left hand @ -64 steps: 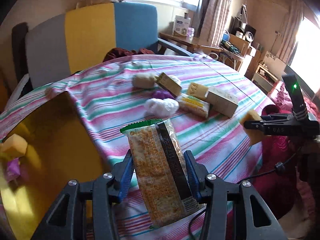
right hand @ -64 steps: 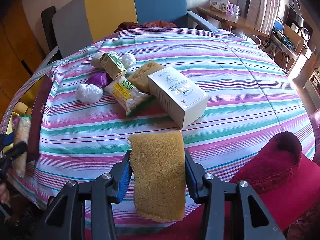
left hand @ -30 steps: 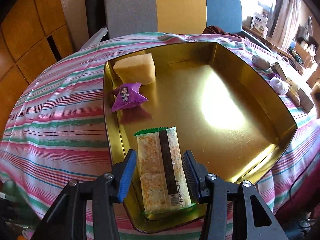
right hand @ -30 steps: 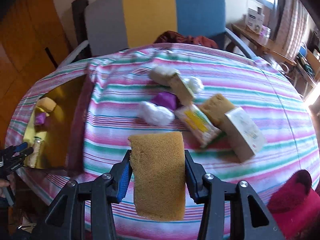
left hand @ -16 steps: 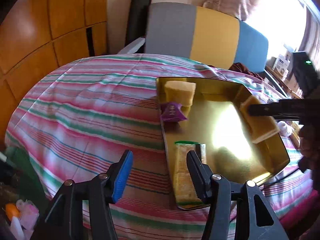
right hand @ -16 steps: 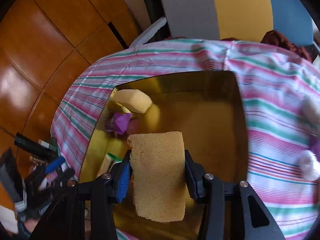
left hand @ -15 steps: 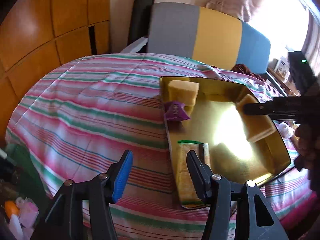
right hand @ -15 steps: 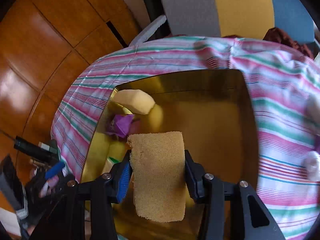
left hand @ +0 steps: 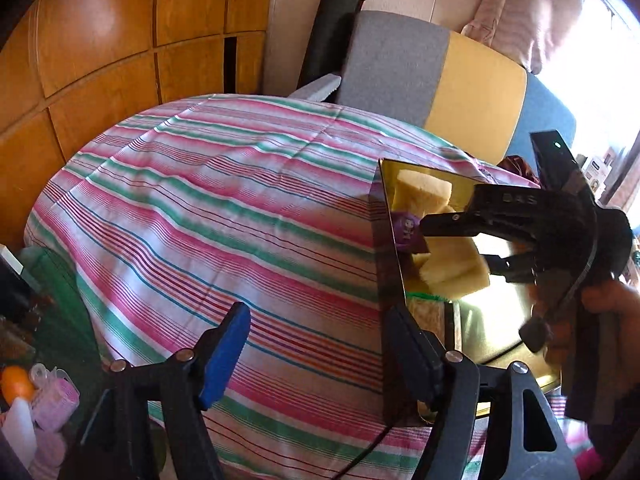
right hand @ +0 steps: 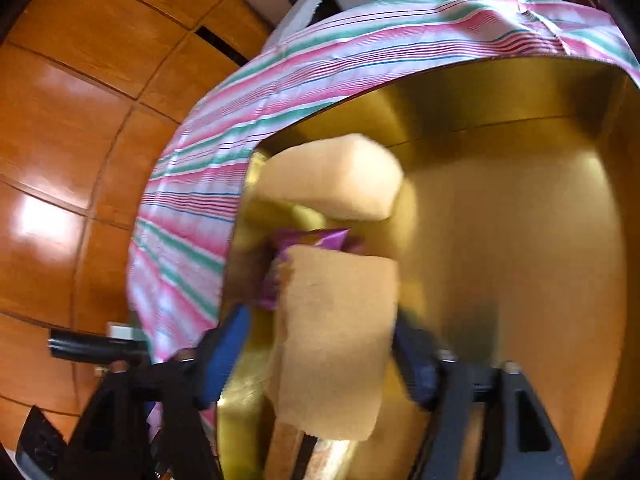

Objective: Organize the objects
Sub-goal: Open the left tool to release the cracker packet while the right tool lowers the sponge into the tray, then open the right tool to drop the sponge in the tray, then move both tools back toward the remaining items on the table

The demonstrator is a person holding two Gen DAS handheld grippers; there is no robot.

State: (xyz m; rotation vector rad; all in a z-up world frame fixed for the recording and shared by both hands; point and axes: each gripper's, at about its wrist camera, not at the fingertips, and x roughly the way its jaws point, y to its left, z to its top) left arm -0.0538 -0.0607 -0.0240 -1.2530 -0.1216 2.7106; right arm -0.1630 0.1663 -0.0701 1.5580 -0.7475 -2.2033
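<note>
Bright window glare, motion blur, fisheye warping

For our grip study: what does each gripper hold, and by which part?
Left gripper: nothing. Right gripper: jaws opening, sponge between them, not gripped.

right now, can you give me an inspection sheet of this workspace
surface: table under striped cloth.
job's things: gold tray holds a pale sponge, purple packet and cracker pack; a second, tan sponge is over the tray.
clutter: bottles and small items low beside the table.
grippers: left gripper opening, nothing between the jaws; right gripper opening, tan sponge between the jaws, pads clear of it.
cables: black cable below the left gripper.
surroundings: wood panels, grey-yellow-blue chair.
</note>
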